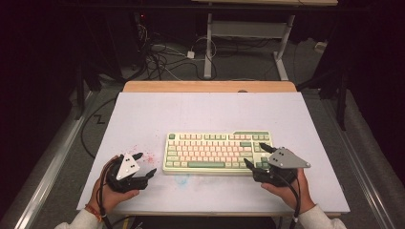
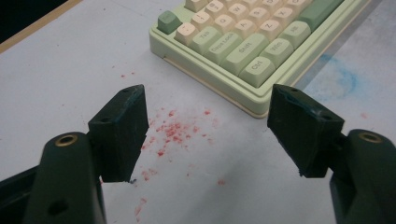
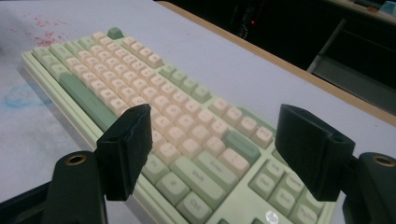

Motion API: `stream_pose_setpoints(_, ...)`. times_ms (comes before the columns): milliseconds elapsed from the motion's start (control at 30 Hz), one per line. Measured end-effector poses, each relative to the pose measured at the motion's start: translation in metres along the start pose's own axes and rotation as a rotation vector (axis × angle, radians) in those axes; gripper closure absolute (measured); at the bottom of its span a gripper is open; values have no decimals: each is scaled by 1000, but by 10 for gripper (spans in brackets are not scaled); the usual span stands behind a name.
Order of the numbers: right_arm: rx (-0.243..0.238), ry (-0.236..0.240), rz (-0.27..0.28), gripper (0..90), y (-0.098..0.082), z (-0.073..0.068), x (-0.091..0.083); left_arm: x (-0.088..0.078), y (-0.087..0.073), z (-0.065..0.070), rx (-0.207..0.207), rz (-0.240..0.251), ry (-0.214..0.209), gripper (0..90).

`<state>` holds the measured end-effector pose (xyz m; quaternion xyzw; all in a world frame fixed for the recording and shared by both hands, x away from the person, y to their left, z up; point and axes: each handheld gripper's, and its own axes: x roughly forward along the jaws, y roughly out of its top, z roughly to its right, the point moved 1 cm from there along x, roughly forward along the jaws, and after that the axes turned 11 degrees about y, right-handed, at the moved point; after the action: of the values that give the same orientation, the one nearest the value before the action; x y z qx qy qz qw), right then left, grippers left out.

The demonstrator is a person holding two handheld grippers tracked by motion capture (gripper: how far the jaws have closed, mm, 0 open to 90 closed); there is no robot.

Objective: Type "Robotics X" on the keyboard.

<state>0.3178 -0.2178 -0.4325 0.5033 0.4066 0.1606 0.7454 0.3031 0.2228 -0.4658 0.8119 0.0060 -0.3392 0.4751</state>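
The pale green and cream plastic keyboard [image 1: 218, 152] lies flat on the white surface [image 1: 200, 112], a bit right of centre, long axis running left-right across our side.

High view: we have the left gripper [image 1: 142, 163] just off the keyboard's left end, apart from it, w/ red specks [image 1: 143, 155] on the surface beside it. The right gripper [image 1: 254, 155] sits over the keyboard's right end, by the green arrow and nav keys. Both sets of jaws stand apart, nothing between them.

Left gripper view: jaws wide apart and empty; the keyboard's near-left corner [image 2: 254, 100], w/ the Ctrl key, lies ahead and to the right, close to the right-hand jaw but not touching. A faint blue smudge [image 2: 343, 79] marks the surface beyond.

Right gripper view: jaws apart, nothing clamped, hovering above the Enter/Shift area [image 3: 205, 172]; the key rows run away up-left.

Our judgement: the right hand is nearer, already over the board, so any next grab or press turns on that end; the left needs to close in sideways on its short edge.
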Motion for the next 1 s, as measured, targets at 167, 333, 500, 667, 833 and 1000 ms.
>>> stream_pose_setpoints(167, 16, -21, -25, 273, -14, 0, -11, -3, 5, -4, -6, -1, -2, 436)
stream_pose_setpoints(333, 12, -47, -51, 274, -26, -2, -20, -4, 11, -7, -31, -9, -50, 658)
stream_pose_setpoints(500, 3, -66, -69, 274, -34, 0, -22, 2, 24, -7, -27, -16, -105, 823)
stream_pose_setpoints(667, 21, -60, -58, 275, -34, 1, -21, 8, 48, -1, -8, -7, -157, 878)
stream_pose_setpoints(833, 17, -72, -77, 277, -35, 1, -19, 21, 70, 10, 35, -15, -184, 879)
stream_pose_setpoints(1000, 24, -69, -80, 279, -36, 2, -18, 36, 89, 24, 68, -15, -231, 879)
